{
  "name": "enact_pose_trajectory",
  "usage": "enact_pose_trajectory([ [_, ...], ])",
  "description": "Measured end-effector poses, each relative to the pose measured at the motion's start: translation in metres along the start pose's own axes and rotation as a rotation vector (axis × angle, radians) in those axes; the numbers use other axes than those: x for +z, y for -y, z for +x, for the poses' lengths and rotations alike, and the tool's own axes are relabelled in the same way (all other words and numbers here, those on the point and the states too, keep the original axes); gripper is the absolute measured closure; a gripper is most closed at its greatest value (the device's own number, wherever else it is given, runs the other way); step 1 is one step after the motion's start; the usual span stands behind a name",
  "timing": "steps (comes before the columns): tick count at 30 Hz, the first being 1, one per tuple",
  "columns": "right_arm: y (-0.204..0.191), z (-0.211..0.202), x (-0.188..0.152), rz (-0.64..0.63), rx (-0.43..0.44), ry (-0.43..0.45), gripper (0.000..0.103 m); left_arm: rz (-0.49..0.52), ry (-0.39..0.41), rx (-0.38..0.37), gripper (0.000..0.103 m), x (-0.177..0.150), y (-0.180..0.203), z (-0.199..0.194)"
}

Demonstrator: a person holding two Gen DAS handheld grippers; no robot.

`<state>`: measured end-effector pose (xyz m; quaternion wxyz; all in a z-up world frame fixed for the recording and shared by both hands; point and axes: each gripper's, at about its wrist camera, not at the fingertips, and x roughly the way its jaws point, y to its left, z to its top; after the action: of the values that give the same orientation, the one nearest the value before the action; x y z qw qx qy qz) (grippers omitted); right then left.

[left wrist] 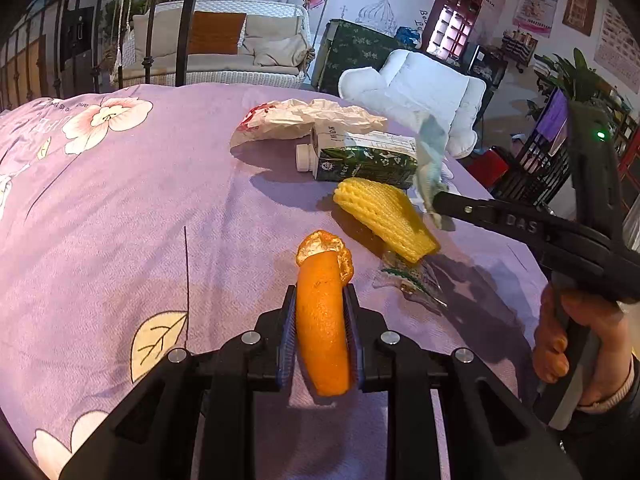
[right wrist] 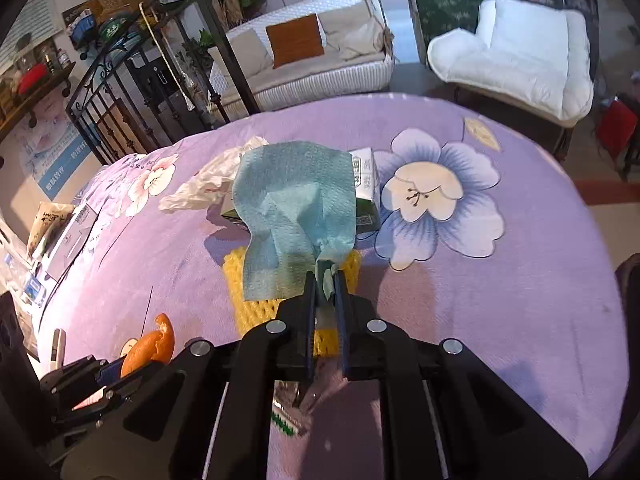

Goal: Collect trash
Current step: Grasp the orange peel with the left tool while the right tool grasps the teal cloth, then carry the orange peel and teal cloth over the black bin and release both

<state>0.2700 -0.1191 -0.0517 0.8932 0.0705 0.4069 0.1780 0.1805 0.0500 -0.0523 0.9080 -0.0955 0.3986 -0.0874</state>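
My left gripper is shut on an orange peel and holds it over the purple flowered tablecloth. My right gripper is shut on a blue-green paper napkin, which hangs above a yellow foam fruit net. In the left wrist view the right gripper comes in from the right with the napkin over the yellow net. A green drink carton, crumpled white paper and a clear wrapper lie on the cloth.
A white cushioned chair stands beyond the far table edge, and a wicker sofa farther back. A black iron railing is at the left. Boxes and packets lie at the table's left edge.
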Motion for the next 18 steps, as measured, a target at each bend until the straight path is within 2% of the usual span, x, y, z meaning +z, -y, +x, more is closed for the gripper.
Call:
enact_pose_trajectory([
  [6, 0.004, -0.037, -0.020, -0.008, -0.016, 0.040, 0.093, 0.029, 0.028, -0.003, 0.080, -0.009, 0.017, -0.012],
  [13, 0.027, -0.072, -0.047, 0.054, -0.021, 0.050, 0.093, 0.063, 0.046, -0.044, 0.080, -0.018, 0.044, -0.023],
  [18, 0.049, -0.098, -0.064, 0.098, -0.055, 0.081, 0.093, 0.110, 0.052, -0.079, 0.080, -0.024, 0.070, -0.026],
])
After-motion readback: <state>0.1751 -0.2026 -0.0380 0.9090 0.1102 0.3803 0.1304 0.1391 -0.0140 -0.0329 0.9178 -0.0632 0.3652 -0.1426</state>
